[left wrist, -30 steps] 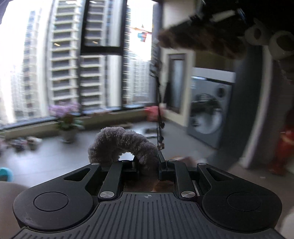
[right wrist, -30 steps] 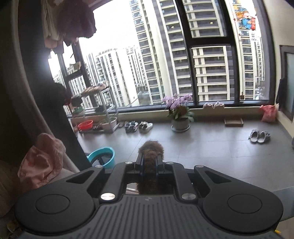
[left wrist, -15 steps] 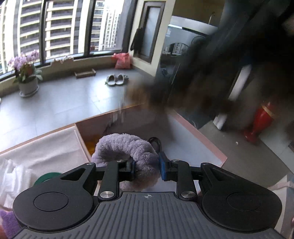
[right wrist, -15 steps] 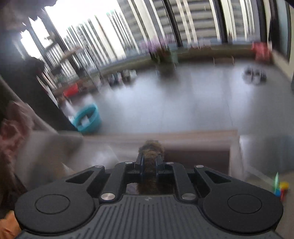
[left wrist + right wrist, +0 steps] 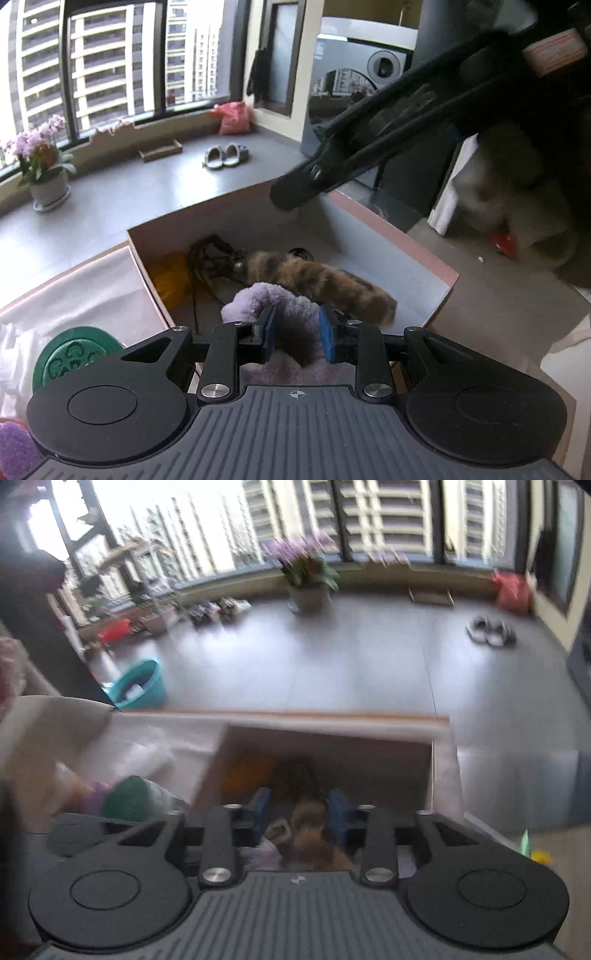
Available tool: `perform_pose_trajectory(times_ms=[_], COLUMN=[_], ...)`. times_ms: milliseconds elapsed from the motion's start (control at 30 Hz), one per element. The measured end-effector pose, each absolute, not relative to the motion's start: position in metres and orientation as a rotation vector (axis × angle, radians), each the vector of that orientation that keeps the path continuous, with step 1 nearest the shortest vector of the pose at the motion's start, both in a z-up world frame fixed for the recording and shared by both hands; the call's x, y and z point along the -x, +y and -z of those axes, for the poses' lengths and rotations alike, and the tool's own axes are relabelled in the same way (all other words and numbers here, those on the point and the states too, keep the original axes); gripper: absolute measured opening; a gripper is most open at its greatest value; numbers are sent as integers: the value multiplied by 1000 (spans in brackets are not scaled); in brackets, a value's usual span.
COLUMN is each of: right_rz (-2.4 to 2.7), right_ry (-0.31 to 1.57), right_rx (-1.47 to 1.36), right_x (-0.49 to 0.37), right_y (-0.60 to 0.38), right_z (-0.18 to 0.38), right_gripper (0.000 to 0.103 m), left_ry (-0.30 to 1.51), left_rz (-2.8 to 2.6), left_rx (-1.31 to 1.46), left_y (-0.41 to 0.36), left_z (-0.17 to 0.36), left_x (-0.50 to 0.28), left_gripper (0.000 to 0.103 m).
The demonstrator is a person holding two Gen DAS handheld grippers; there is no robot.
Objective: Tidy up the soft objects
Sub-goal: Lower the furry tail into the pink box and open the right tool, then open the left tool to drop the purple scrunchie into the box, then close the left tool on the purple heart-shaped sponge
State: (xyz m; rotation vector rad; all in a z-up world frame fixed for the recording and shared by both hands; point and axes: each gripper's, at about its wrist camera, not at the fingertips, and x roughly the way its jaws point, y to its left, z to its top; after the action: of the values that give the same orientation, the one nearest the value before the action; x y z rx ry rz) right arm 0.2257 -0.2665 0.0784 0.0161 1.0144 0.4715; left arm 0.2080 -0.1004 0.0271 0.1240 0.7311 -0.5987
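Observation:
My left gripper (image 5: pixel 295 328) is shut on a fluffy lilac scrunchie (image 5: pixel 273 301) and holds it over the near edge of an open pink cardboard box (image 5: pixel 436 258). A brown striped furry piece (image 5: pixel 317 280) lies in the box beside a yellow item (image 5: pixel 170 277) and a dark cord tangle (image 5: pixel 210 254). My right gripper (image 5: pixel 297 812) is open above the box (image 5: pixel 439 775), with the brown furry piece (image 5: pixel 310 830) below and loose between its blue pads (image 5: pixel 260 806). It also shows in the left wrist view (image 5: pixel 388 133) as a dark arm above the box.
A green round lid (image 5: pixel 74 362) and white tissue paper (image 5: pixel 14 354) lie left of the box. On the grey floor stand a flower pot (image 5: pixel 308 590), a teal basin (image 5: pixel 138 686) and slippers (image 5: pixel 489 629). A washing machine (image 5: pixel 354 81) stands at the right.
Both grippers swung down from the window to the box. The right gripper opened and the brown furry piece dropped into the box. The left gripper still holds the lilac scrunchie.

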Motion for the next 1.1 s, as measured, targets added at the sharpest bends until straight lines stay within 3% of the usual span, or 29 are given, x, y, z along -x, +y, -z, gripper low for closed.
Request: perform_pose_trajectory(times_ms=[300,533,567,600,967,1100], right_rz=[-437,-579,-568,-571,-750,-717], right_ry=[823,774,737,716,705,732], right_rx=[125,138,159,175,251,229], right_x=[-152,-78,-70,-65,-71,-75], right_y=[-261,-219,-209,-200,-73,-69], right_z=[-72,-39,-37,-36,-26,-28], right_gripper=[44,54,61,61,62,62], left_ry=[549,683,688,690,655,624], left_rz=[413,95,75,58,35,79], left_rx=[-76,137,179,205,272,265], left_y=[-34,45,54,61,100,103], left_z=[-45,-1,4,7,-1,-7], left_x=[-115,-62,-61,-60,-35,-34], left_gripper=[28,28,28,28,28,28])
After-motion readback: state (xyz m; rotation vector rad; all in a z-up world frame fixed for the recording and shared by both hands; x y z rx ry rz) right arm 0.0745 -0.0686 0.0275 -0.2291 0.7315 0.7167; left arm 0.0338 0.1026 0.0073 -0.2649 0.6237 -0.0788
